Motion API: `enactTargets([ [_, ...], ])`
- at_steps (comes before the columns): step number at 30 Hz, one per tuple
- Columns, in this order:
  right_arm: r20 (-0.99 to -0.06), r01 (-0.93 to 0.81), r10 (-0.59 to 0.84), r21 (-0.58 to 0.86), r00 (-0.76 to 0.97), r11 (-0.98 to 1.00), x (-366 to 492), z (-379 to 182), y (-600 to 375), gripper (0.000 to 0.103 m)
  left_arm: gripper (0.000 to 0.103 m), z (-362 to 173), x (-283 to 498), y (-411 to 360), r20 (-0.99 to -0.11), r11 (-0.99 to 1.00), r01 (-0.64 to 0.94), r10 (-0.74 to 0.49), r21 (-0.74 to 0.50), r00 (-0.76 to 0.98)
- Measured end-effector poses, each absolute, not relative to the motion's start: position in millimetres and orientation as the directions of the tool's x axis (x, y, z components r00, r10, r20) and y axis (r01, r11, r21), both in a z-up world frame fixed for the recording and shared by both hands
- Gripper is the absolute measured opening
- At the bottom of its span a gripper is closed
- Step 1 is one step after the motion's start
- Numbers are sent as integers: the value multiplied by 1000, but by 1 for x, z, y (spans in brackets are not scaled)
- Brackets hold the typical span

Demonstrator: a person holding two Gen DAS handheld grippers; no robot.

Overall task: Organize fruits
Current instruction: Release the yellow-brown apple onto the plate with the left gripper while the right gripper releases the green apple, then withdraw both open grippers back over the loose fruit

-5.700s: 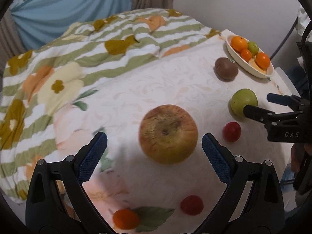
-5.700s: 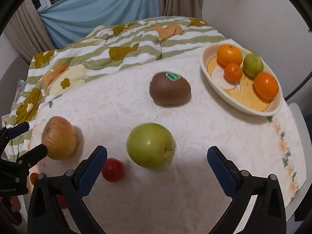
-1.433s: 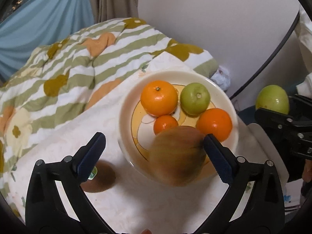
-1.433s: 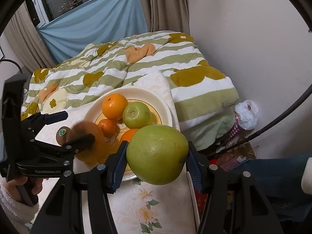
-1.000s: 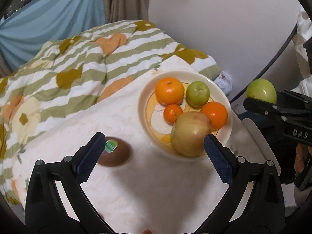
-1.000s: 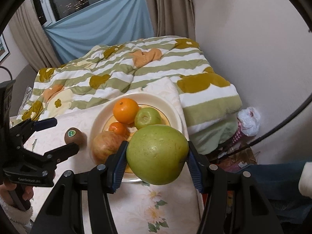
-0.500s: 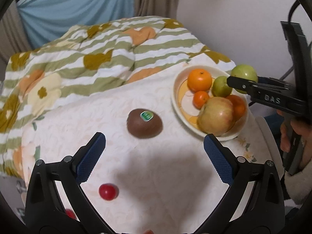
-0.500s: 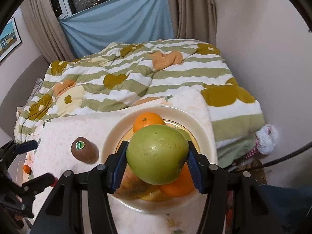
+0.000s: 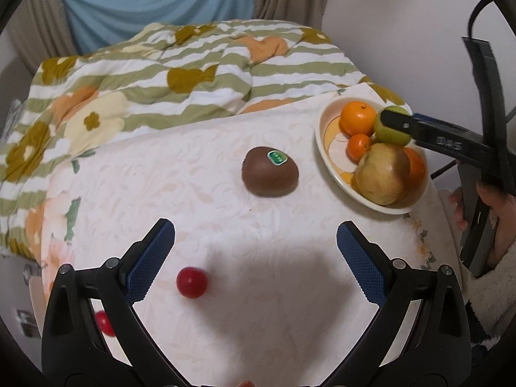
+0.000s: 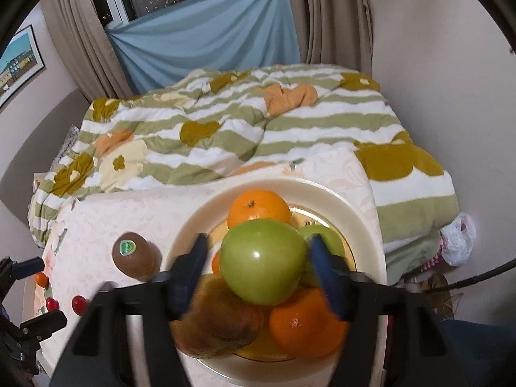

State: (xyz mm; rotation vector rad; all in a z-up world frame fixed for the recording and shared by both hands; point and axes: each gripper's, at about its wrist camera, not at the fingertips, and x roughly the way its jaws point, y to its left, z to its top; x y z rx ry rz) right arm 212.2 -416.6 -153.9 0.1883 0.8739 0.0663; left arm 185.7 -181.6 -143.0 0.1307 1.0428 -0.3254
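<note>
A cream bowl (image 9: 325, 148) at the table's far right holds oranges (image 9: 357, 117), a small green fruit and a large yellow-red apple (image 9: 382, 174). My right gripper (image 10: 259, 254) hangs over the bowl (image 10: 361, 222) with a big green apple (image 10: 262, 261) between its blurred fingers, just above the other fruit; the jaws look slightly parted from it. It also shows in the left wrist view (image 9: 391, 125). My left gripper (image 9: 254, 258) is open and empty over the table. A brown kiwi (image 9: 270, 171) lies ahead of it, a red cherry tomato (image 9: 191, 282) near its left finger.
Another red tomato (image 9: 104, 322) lies by the left finger's base. A small orange fruit (image 10: 41, 279) and red tomatoes (image 10: 77, 303) lie at the table's left edge. A striped green quilt (image 9: 193, 74) on a bed lies behind the table. A wall stands to the right.
My left gripper let the yellow-red apple into the bowl and pulled back left, open. My right gripper carried the green apple over the bowl and lowered it; its fingers now blur, seemingly parting.
</note>
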Motion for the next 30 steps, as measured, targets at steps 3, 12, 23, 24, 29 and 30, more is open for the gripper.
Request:
enactTargets([
  [3, -744, 18, 128, 184, 656, 983, 207, -149, -418, 102, 103, -141, 180, -178, -862, 950, 309, -198, -52, 466],
  [12, -738, 12, 116, 166, 665, 986, 189, -141, -421, 102, 103, -135, 165, -172, -849, 956, 288, -199, -57, 490],
  [23, -739, -38, 153, 171, 656, 985, 169, -96, -421, 102, 103, -88, 133, -153, -818, 978, 205, -136, -23, 560],
  [24, -740, -47, 157, 167, 654, 985, 168, -92, -419, 102, 103, -85, 128, -148, -815, 981, 195, -129, -20, 565],
  [29, -732, -93, 166, 140, 660, 986, 158, -73, -400, 102, 103, -70, 112, -115, -799, 992, 125, -78, -4, 596],
  [30, -729, -103, 172, 139, 662, 985, 156, -69, -395, 102, 103, -69, 110, -109, -796, 993, 115, -70, -1, 601],
])
